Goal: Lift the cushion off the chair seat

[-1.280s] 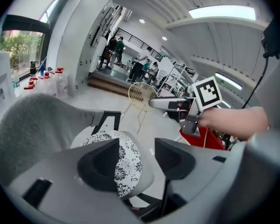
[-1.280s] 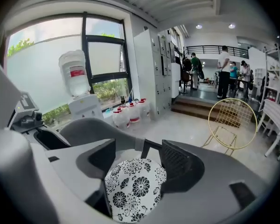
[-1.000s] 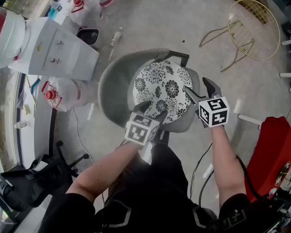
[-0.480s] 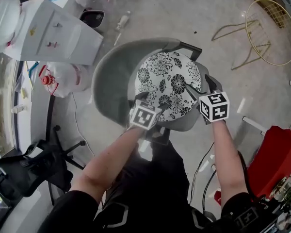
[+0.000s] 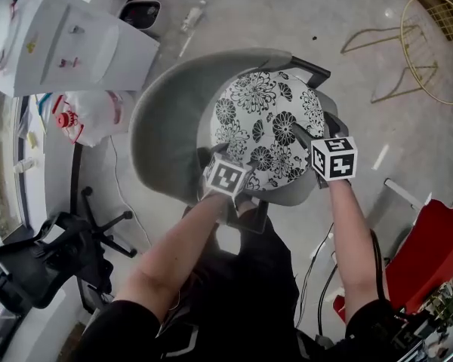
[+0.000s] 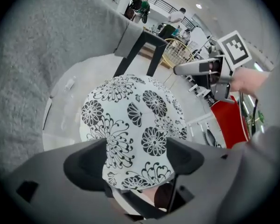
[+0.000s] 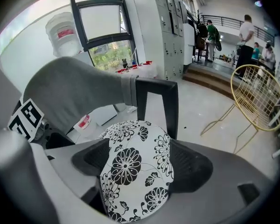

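Observation:
A round cushion (image 5: 268, 127) with black flowers on white lies on the seat of a grey chair (image 5: 170, 119). My left gripper (image 5: 230, 157) is at the cushion's near left edge. Its jaws are opening, and the cushion's rim (image 6: 130, 120) lies between them in the left gripper view. My right gripper (image 5: 315, 127) stands open at the cushion's right edge, and the rim (image 7: 130, 167) lies between its fingers in the right gripper view. Neither gripper's pads clamp the fabric. The cushion rests flat on the seat.
The chair's black arm frame (image 5: 317, 70) stands just beyond the cushion. A gold wire chair (image 5: 438, 44) is at the far right, a white cabinet (image 5: 68, 44) at the far left. A black office chair (image 5: 53, 262) stands near left, a red object (image 5: 430, 247) near right.
Both grippers have come down onto the cushion's near edge and their jaws have widened. The cushion's rim now lies between each pair of fingers. The cushion has not moved.

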